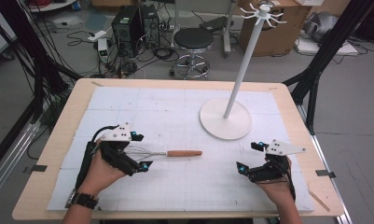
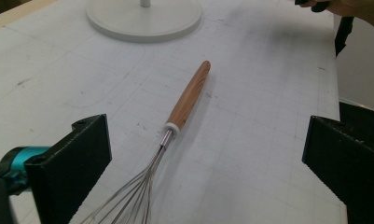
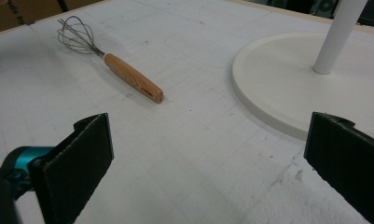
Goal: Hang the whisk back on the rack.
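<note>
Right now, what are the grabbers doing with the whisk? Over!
Left gripper open, jaws either side of the whisk wires, not gripping. Right gripper open, off to the side. Whisk flat on the mat; white stand beyond, nothing blocking.

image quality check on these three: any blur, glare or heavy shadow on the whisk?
High view: soft and low-detail, the whisk wires barely resolved beside the left gripper. Left gripper view: handle sharp, a soft shadow to its right, near jaws slightly blurred. Right gripper view: whisk crisp, no glare, with a faint shadow; the right gripper jaws look soft.
</note>
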Demonstrator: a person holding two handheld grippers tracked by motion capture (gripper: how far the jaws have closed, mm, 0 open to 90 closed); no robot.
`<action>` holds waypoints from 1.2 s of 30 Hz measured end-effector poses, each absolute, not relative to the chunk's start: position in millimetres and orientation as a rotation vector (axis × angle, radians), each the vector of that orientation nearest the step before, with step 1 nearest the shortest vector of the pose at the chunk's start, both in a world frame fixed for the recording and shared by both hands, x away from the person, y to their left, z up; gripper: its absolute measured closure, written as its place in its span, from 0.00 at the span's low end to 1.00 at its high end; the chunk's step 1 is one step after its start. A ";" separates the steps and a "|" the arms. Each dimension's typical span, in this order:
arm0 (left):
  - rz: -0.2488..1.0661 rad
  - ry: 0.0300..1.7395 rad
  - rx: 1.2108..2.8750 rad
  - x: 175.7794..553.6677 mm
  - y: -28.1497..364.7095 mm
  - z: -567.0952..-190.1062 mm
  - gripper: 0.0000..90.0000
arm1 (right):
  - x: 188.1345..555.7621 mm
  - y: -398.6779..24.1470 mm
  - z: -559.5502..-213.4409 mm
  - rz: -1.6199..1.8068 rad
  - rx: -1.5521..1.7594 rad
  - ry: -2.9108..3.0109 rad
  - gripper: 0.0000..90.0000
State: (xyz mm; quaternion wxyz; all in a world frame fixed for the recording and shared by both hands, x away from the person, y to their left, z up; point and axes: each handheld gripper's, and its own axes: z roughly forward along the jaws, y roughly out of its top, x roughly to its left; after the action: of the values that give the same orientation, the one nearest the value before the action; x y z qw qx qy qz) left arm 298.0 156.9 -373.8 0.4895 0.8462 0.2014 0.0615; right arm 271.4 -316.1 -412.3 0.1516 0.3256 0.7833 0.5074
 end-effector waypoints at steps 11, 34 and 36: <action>0.127 0.454 2.214 320.9 114.4 -375.6 0.02 | 272.5 -318.5 -412.9 1.465 0.942 2.245 0.00; 0.058 0.460 2.528 355.8 52.8 -406.5 0.15 | 272.6 -319.0 -413.7 1.461 0.939 2.255 0.00; 0.067 0.475 2.549 357.3 52.3 -409.1 0.21 | 272.8 -318.4 -414.0 1.458 0.939 2.257 0.00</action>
State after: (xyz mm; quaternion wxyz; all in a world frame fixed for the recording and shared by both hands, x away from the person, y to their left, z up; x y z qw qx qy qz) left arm 357.3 52.3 -409.1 0.2705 0.9461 0.1762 0.0248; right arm 272.8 -318.4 -414.0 0.1473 0.3264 0.7843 0.5066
